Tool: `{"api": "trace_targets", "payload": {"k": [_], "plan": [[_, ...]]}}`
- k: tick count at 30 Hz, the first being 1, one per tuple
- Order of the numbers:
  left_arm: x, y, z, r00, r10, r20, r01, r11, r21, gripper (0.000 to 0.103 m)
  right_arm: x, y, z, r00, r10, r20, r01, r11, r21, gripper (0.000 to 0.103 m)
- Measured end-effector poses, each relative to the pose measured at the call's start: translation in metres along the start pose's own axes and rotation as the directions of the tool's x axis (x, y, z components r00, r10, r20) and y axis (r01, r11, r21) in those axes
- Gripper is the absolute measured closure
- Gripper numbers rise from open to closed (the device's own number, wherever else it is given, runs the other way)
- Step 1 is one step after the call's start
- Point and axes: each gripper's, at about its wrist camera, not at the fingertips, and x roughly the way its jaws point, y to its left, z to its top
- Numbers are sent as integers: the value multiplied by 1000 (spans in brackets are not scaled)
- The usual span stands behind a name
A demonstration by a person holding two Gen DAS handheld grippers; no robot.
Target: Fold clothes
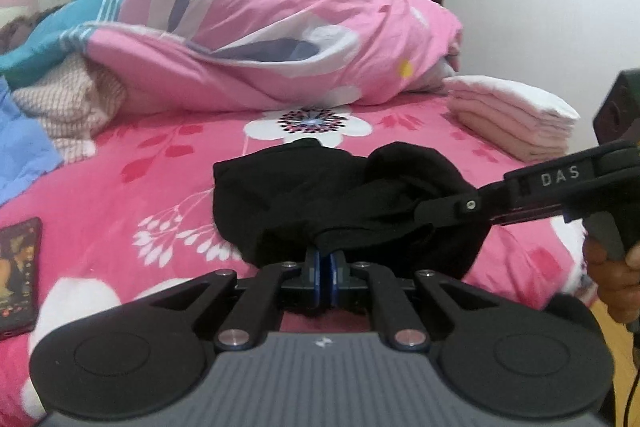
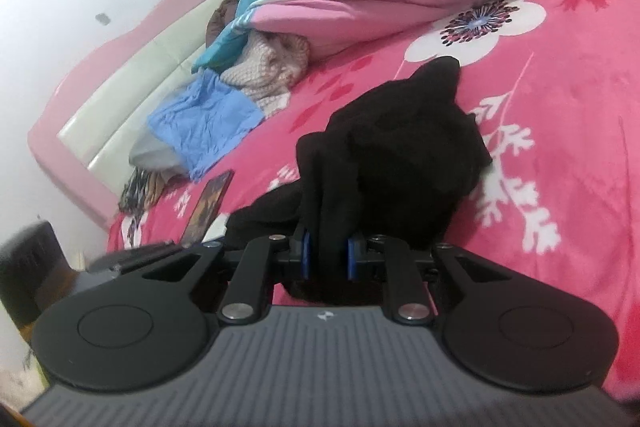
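Observation:
A crumpled black garment point(image 1: 320, 195) lies in the middle of the pink flowered bedsheet point(image 1: 160, 163). My left gripper point(image 1: 325, 263) is shut on its near edge, the blue pads almost touching with a thin fold between them. From the right, the right gripper point(image 1: 424, 213) reaches in with its tips buried in the garment's right side; a hand point(image 1: 612, 275) holds its handle. In the right wrist view the right gripper point(image 2: 329, 255) is shut on a thick bunch of the black garment point(image 2: 400, 155), which hides the fingertips.
A stack of folded pale pink and white clothes point(image 1: 516, 119) sits at the bed's far right. A heaped pink quilt point(image 1: 280, 35) fills the back. A phone point(image 1: 18, 275) lies on the sheet at left, with a blue cloth point(image 2: 204, 123) and a knitted item point(image 2: 272, 67) near the headboard.

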Motion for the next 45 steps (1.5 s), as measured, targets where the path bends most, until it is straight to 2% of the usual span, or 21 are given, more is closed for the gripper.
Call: {"api": "trace_targets", "payload": {"k": [3,6,8,9,13,16,18,20,25,28,30,32,35,37,40,41,42,45], "plan": [[15,11,6,1000,-16,14,16,999,-31,96,14,-12,9,1000,-5,17,4,1000,25,88],[23,20,9,999,-37,28,39,997,-62,91,31,-30,18,1000,-16,24,14,997,76,87],[21,25,6,998,-50,47,53,996,-77,78,39,-45,22,1000,-12,23,8,991,136,87],[20,26,4,997,-51,54,55,996,-72,75,44,-53,23,1000,-9,22,5,986,166,87],[20,26,-5,999,-34,40,35,999,-36,71,44,-74,25,997,68,33,-74,958,277,84],[23,28,-9,999,-26,24,27,999,-38,71,33,-69,25,995,86,44,-94,966,241,74],[25,28,-10,1000,-22,20,22,999,-38,71,20,-61,23,997,57,50,-66,979,192,58],[26,27,-10,1000,-17,19,18,999,-34,71,5,-54,19,998,11,59,-19,991,135,51],[22,25,-13,999,-40,28,40,999,-26,67,-29,-41,10,988,-106,108,103,994,39,48],[22,22,-14,999,-34,29,35,999,-17,67,-41,-25,3,978,-140,155,155,984,-88,48],[23,21,-15,999,-30,29,30,999,-17,67,-43,-4,-3,972,-145,184,183,959,-215,48],[23,21,-15,999,-34,31,35,999,-25,75,-35,24,-12,974,-123,191,190,902,-388,50],[22,23,-16,999,-40,32,41,998,-37,84,-17,59,-25,979,-105,177,192,777,-600,52],[20,25,-16,998,-43,37,45,998,-44,87,1,67,-28,978,-136,158,207,710,-673,55],[20,26,-16,998,-49,44,51,998,-41,87,28,70,-29,968,-204,149,246,625,-741,70],[20,25,-16,998,-51,46,53,998,-39,87,37,71,-30,963,-227,147,257,594,-762,81],[20,25,-15,997,-55,47,56,998,-36,87,41,69,-28,958,-243,149,268,593,-759,91],[23,22,-15,996,-68,50,69,997,-23,86,33,67,-18,962,-215,166,269,665,-697,98]]}}
